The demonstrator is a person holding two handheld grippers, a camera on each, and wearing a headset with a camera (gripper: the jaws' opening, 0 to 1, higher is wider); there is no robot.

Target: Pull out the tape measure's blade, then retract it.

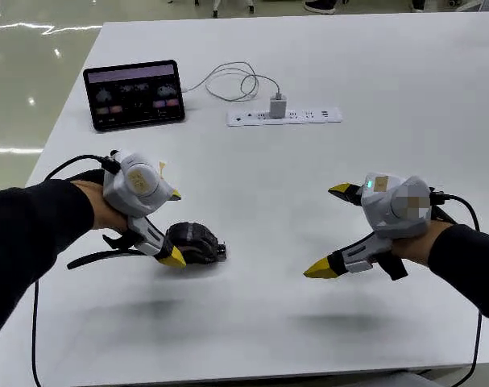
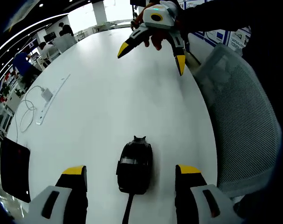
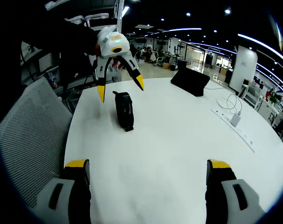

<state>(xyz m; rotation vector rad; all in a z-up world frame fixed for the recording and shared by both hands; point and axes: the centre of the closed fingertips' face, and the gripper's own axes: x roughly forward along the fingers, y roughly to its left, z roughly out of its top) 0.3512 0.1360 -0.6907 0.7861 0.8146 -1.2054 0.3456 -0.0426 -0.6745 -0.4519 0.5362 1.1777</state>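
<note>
Tape measure (image 1: 197,243), black case, lay on the white table (image 1: 260,322) toward the person's left, near the front edge. Left gripper (image 1: 174,226) stood over it with jaws spread wide, one to each side of the case. In the left gripper view a strip of bare table showed between each yellow tip and the case, so nothing was gripped; in the head view the lower tip overlapped the case's edge, and contact there could not be judged. A small tab showed at the case's far end, pointing toward the right gripper (image 1: 329,230), and a thin dark strap (image 2: 129,211) ran from the near end back between the jaws. The right gripper was held to the person's right, well apart from the tape measure, jaws likewise spread wide with nothing between them; its own view showed bare table between the two yellow tips. At the far side of the table: a tablet (image 1: 135,94) propped up with its screen lit, and to its right a white power strip (image 1: 308,116) with a charger (image 1: 277,105) plugged in and a looped cable (image 1: 232,81). A grey mesh chair (image 2: 244,121) stood at the table's edge.
</note>
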